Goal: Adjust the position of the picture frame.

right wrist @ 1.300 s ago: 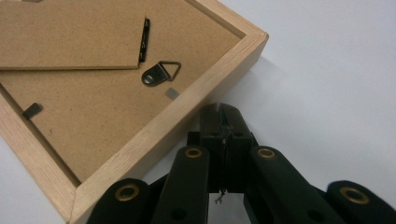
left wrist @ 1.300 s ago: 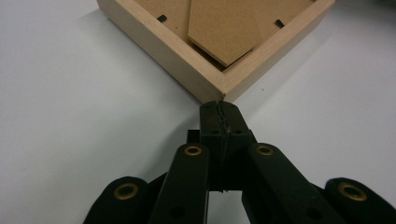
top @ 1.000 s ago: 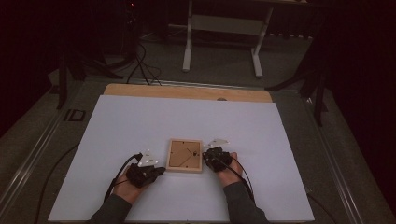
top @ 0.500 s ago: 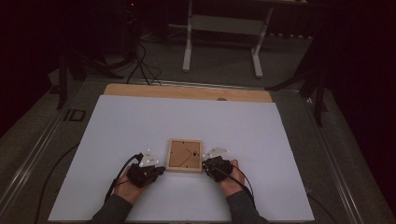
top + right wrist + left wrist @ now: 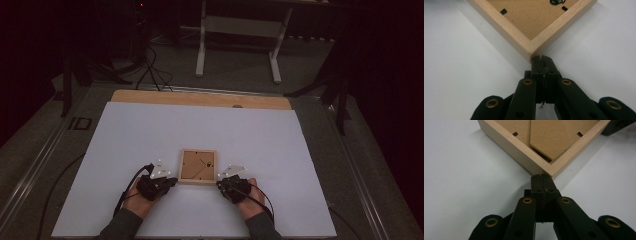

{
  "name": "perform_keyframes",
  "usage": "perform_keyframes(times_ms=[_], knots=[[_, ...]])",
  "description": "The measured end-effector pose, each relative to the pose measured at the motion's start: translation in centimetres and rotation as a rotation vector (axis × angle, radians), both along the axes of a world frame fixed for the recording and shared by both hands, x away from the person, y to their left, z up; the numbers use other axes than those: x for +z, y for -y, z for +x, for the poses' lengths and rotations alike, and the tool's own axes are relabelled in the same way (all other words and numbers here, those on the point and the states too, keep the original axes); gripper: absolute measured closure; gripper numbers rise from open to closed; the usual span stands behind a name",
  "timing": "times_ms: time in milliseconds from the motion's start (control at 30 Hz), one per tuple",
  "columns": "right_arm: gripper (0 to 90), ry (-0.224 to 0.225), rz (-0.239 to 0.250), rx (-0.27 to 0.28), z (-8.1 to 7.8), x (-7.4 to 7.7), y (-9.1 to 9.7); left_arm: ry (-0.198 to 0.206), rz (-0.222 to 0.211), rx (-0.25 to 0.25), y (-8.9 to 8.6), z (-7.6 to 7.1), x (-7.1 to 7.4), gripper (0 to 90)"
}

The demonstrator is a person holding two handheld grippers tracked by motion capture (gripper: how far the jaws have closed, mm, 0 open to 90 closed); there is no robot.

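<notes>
A small wooden picture frame (image 5: 198, 167) lies back side up on the white table cover, near the front. Its brown backing board and stand flap (image 5: 559, 135) face up. My left gripper (image 5: 172, 180) is shut with nothing in it, and its tips touch the frame's near left corner (image 5: 546, 171). My right gripper (image 5: 219, 184) is also shut and empty, with its tips against the near right corner (image 5: 530, 53). In both gripper views the black jaws meet in a closed seam, left gripper (image 5: 541, 178) and right gripper (image 5: 541, 60).
The white sheet (image 5: 150, 130) covers a wooden tabletop whose far edge (image 5: 200, 98) shows bare. A white stand (image 5: 237, 30) and cables (image 5: 150, 65) sit on the dark floor beyond. The person's hands and sleeves enter from the bottom.
The right gripper has slid from the frame's right side down to its near right corner. The left gripper and the frame have stayed put.
</notes>
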State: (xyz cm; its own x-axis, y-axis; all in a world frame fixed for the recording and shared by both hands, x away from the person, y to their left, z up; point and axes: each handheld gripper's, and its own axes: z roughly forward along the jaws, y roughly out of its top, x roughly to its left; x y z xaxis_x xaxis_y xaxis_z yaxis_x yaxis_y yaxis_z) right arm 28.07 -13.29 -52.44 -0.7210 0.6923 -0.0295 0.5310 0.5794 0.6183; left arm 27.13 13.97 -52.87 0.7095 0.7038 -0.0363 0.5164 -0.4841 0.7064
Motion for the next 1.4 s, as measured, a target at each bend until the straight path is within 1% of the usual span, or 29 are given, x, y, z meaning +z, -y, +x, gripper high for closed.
perform_keyframes(times_ms=[167,367,533,700,967,1000,1067,1100,1133,1233,1267,1300,1333,1400], knots=[[89.7,-0.009,0.004,-0.005,-0.1,0.0,0.0,0.005,0.003,0.021,0.2,0.1,0.0,89.6],[89.8,-0.026,0.028,-0.033,0.3,0.0,0.0,0.009,0.001,0.040,0.4,0.3,0.0,89.6],[89.8,-0.025,0.035,-0.055,0.8,-0.1,0.0,0.011,-0.003,0.056,0.5,0.5,-0.1,89.6],[89.8,-0.020,0.036,-0.060,1.2,-0.1,-0.1,0.014,-0.004,0.065,0.4,0.6,-0.1,89.6],[89.0,-0.025,0.057,-0.058,1.4,-0.2,-0.2,0.001,-0.019,0.083,0.0,0.9,-0.1,88.5],[87.4,-0.018,0.054,-0.062,1.4,-0.2,-0.2,0.001,-0.020,0.081,-0.1,0.9,0.0,87.5],[87.2,-0.013,0.053,-0.068,1.4,-0.2,-0.2,0.007,-0.020,0.083,-0.1,0.9,0.0,86.6],[87.1,-0.008,0.052,-0.075,1.4,-0.2,-0.2,0.012,-0.025,0.091,-0.5,0.9,0.2,86.6],[86.4,0.017,0.045,-0.085,1.5,-0.1,0.0,0.014,-0.038,0.103,-0.6,0.9,0.2,84.4],[86.0,0.043,0.055,-0.099,1.6,0.2,0.4,0.014,-0.051,0.122,-1.2,1.0,0.4,80.9],[86.0,0.043,0.055,-0.099,1.6,0.2,0.4,0.014,-0.051,0.122,-1.2,1.0,0.4,79.6],[86.0,0.050,0.059,-0.103,1.6,0.3,0.5,0.014,-0.069,0.126,-1.5,1.0,0.5,79.6],[86.0,0.070,0.070,-0.105,1.6,0.5,0.7,0.017,-0.077,0.130,-1.6,1.0,0.6,77.1],[86.0,0.083,0.082,-0.108,1.6,0.6,0.8,0.025,-0.085,0.135,-1.8,0.9,0.7,74.2]])
